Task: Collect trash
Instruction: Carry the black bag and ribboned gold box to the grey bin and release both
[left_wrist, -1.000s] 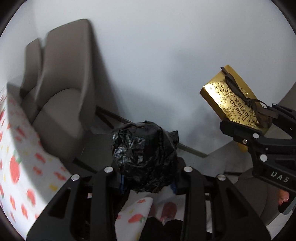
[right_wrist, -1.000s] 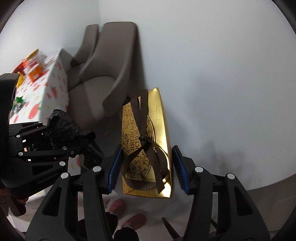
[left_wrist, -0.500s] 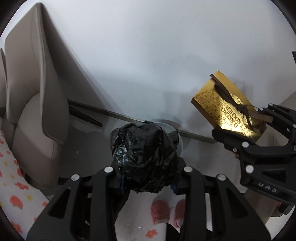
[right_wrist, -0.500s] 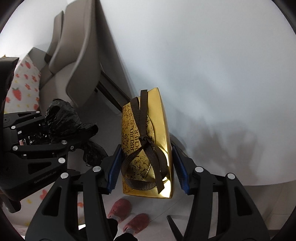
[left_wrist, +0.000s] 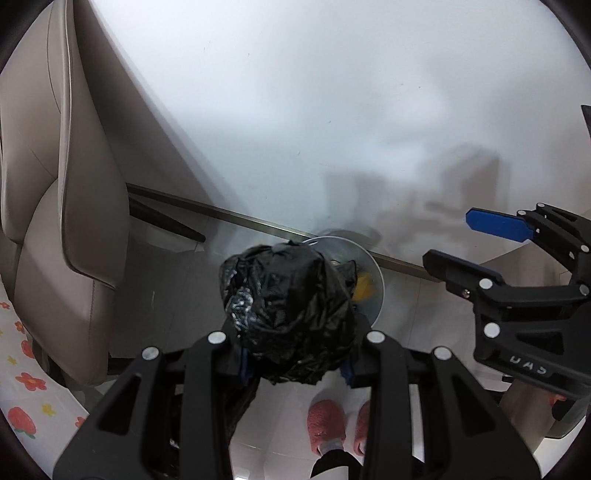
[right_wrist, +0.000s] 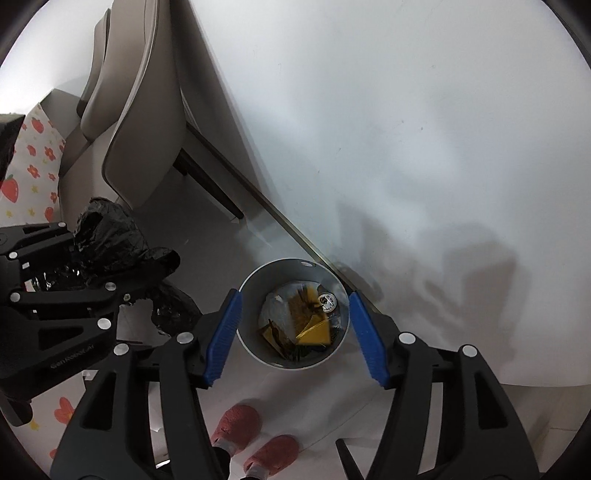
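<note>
Left gripper (left_wrist: 295, 363): clamped on crumpled black bag (left_wrist: 288, 314), frame centre.
Right gripper (right_wrist: 293, 334): jaws just opened, nothing between.
Gold box (right_wrist: 312, 326): inside bin (right_wrist: 251, 291), lower centre, framed between the right gripper's jaws.

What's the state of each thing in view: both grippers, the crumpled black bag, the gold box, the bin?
Left gripper: shut on the crumpled black plastic bag, held up beside the bin.
Right gripper: open, jaws just widened, nothing between them, over the bin.
Round grey metal bin: upright on the floor, open-topped, partly filled.
Gold cardboard box with brown ribbon: lying inside the bin.
</note>
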